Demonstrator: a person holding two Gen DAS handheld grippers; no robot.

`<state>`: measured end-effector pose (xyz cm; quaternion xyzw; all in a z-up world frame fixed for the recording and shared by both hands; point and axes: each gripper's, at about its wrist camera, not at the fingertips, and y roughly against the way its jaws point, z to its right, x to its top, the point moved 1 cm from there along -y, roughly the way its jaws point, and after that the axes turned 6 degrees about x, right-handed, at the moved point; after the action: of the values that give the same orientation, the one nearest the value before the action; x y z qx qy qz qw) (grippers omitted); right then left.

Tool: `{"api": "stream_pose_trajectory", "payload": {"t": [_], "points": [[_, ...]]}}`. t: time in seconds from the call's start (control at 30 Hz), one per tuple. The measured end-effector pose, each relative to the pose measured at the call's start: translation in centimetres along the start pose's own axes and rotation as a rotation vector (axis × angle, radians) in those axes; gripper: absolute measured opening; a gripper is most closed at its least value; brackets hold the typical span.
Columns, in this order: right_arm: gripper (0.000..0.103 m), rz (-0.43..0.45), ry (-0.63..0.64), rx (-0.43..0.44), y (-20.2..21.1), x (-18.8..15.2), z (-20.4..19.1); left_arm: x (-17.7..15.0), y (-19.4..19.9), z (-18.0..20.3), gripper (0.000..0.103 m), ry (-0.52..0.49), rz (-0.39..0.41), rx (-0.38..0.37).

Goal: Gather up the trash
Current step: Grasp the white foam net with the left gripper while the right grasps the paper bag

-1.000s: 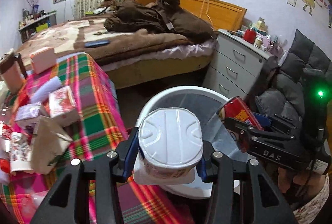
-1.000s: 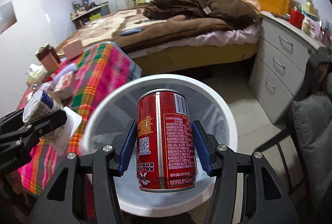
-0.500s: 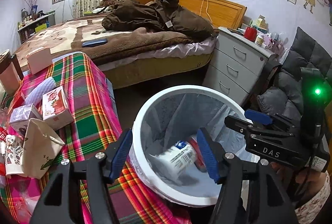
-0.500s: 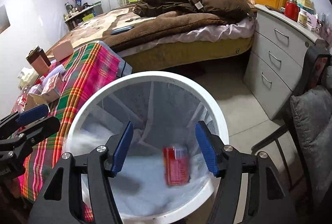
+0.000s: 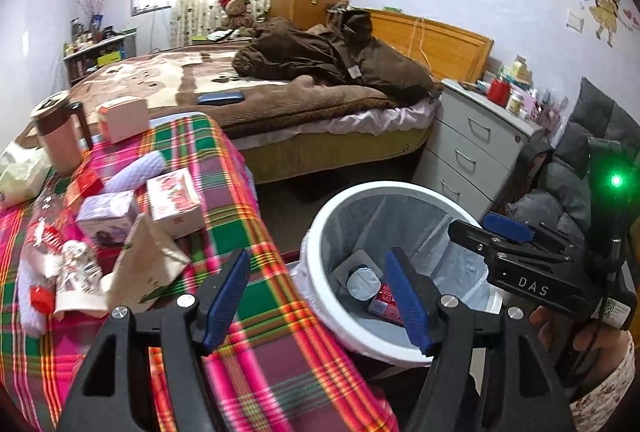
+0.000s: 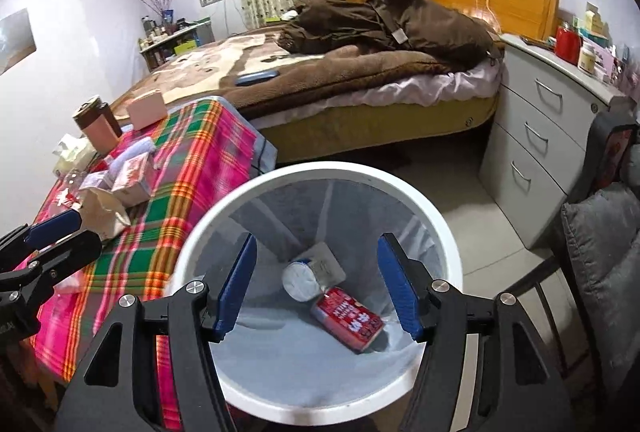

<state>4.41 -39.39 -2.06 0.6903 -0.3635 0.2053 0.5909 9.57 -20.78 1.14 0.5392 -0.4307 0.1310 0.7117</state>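
A white trash bin [image 6: 320,170] with a grey liner stands beside the plaid-covered table [image 5: 260,316]. At its bottom lie a red can [image 6: 348,318] and a white cup [image 6: 302,278] on its side; both also show in the left wrist view, can [image 5: 384,302] and cup [image 5: 362,282]. My right gripper [image 6: 317,238] hangs open over the bin, nothing between its fingers. My left gripper [image 5: 316,254] is over the table's edge by the bin's rim [image 5: 384,186], its jaws opening and empty. On the table lie a beige paper bag [image 5: 144,268], small cartons [image 5: 172,196] and a crumpled printed cup [image 5: 76,268].
A pink-brown thermos jug [image 5: 56,136] and a pink box [image 5: 122,118] stand at the table's far end. A bed [image 5: 320,120] lies behind, a grey drawer chest [image 6: 536,136] to the right, and a chair with a grey cushion [image 6: 600,244] right of the bin.
Both grippers let go: the white cup fell from the left one and the red can from the right one into the bin. The left gripper then shifted left, over the table's edge.
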Motion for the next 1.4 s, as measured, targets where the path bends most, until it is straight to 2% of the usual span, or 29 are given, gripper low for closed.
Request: {"api": "stream_pose_trajectory", "payload": {"t": [0.17,0.37,0.6,0.97,1.23,1.4], "points": [[0.064,0.014,0.014,0.035,0.3,0.0,-1.9,-0.9,1.4,-2.3,0.072,0.028,0.013,0.041],[0.064,0.014,0.043,0.094,-0.3,-0.1,-4.8,-1.8,3.0,-6.8,0.072,0.101,0.038,0.107],[0.064,-0.012,0.069,0.151,-2.0,-0.4,-8.4,-3.0,4.5,-12.1,0.072,0.164,0.049,0.216],[0.064,-0.06,0.103,0.24,-4.7,-0.4,-14.3,-4.6,5.7,-19.5,0.072,0.274,0.058,0.293],[0.064,-0.071,0.094,0.292,-6.7,-0.1,-17.6,-5.5,5.0,-24.1,0.072,0.325,0.022,0.376],[0.064,-0.085,0.111,0.313,-7.9,0.1,-19.8,-6.4,3.5,-26.6,0.072,0.376,-0.023,0.378]]}}
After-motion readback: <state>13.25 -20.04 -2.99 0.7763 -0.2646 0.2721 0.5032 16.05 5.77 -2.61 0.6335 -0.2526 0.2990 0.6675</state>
